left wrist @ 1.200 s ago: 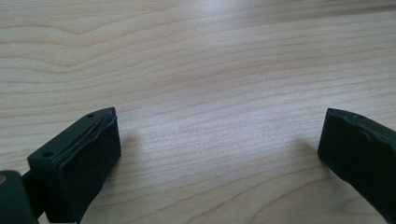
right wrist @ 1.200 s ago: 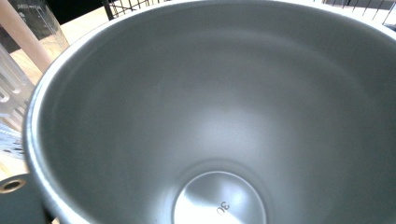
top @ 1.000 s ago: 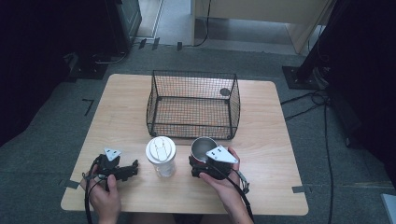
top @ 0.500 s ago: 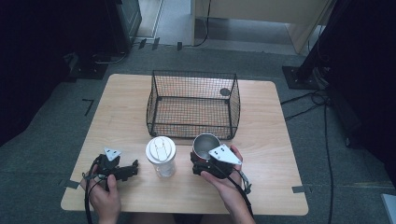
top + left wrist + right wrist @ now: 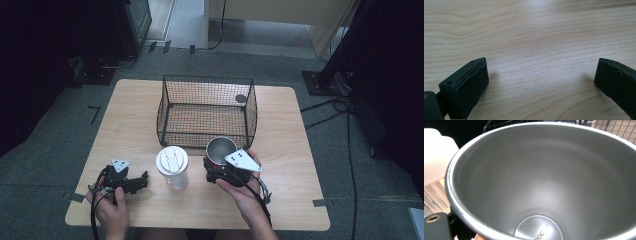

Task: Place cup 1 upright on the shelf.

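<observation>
Steel cup: clamped in right gripper, jaws closed on its wall, near table's front edge, just before basket. Mouth up, slightly tilted toward the hand; bare, empty inside in right gripper view, stamped base visible. Held by the side, probably to leave the rim free for tipping or lowering into something. Whether base rests on the table or hangs just clear: cannot tell.

Left gripper: lying low on table at front left, jaws wide apart, nothing between; bare wood ahead in left gripper view. Parked, seemingly to stay out of the way.

Tumbler: clear body, white lid, upright between the two grippers, just beside cup on its left. Closest obstacle; a leftward swing could knock it.

Basket: black wire, open top, mid-table, empty but for a small dark disc by its far right corner. Near wall stands just behind cup; rim higher than cup's present height, so clearing it calls for a lift first.

Open room: broad bare wood right of cup and of basket; narrow strip between cup and table's front edge; free space above basket.
</observation>
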The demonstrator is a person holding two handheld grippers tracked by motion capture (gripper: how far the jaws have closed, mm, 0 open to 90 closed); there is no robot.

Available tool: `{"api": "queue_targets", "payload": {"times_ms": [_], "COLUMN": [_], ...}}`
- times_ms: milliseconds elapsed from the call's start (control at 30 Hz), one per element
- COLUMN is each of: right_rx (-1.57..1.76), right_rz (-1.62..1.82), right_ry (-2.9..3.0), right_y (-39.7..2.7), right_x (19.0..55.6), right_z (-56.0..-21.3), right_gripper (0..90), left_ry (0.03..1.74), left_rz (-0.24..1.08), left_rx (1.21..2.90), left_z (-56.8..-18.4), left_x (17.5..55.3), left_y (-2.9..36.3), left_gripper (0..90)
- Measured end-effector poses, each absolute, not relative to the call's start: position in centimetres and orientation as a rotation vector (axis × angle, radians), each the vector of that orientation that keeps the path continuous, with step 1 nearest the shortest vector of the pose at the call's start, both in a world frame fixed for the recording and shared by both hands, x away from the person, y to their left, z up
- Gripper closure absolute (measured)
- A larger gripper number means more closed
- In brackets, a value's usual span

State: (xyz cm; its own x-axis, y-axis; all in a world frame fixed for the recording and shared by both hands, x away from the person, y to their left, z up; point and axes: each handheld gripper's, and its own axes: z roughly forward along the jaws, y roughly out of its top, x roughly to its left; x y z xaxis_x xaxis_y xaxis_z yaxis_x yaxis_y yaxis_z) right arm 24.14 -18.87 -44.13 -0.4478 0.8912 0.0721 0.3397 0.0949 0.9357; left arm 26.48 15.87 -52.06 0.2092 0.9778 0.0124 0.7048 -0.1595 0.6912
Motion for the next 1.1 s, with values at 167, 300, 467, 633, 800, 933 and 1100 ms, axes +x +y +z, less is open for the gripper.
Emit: {"api": "queue_targets", "payload": {"times_ms": [167, 300, 467, 633, 800, 933, 1100], "right_rx": [1.166, 1.151, 1.127, 1.102, 1.063, 1.034, 1.007], "right_rz": [1.376, 1.398, 1.421, 1.451, 1.471, 1.502, 1.536], "right_ry": [1.823, 1.796, 1.756, 1.699, 1.642, 1.584, 1.516], "right_y": [-18.8, -18.8, -18.9, -19.0, -19.2, -19.3, -19.5], "right_x": [24.2, 24.4, 24.8, 25.2, 25.8, 26.4, 27.2], "right_z": [-43.2, -42.4, -41.7, -40.8, -40.2, -39.7, -39.5], "right_gripper": [7.5, 7.5, 7.5, 7.5, 7.6, 7.6, 7.6], "left_ry": [1.555, 1.556, 1.557, 1.563, 1.564, 1.564, 1.564], "left_rz": [0.638, 0.637, 0.636, 0.638, 0.639, 0.637, 0.637], "left_rx": [1.933, 1.931, 1.932, 1.929, 1.926, 1.931, 1.931], "left_z": [-52.1, -52.1, -52.1, -52.0, -52.1, -52.0, -52.0], "left_x": [26.5, 26.5, 26.5, 26.5, 26.5, 26.5, 26.5], "left_y": [15.9, 15.9, 15.9, 15.8, 15.8, 15.8, 15.8], "left_gripper": [0.1, 0.1, 0.1, 0.1, 0.1, 0.1, 0.1]}}
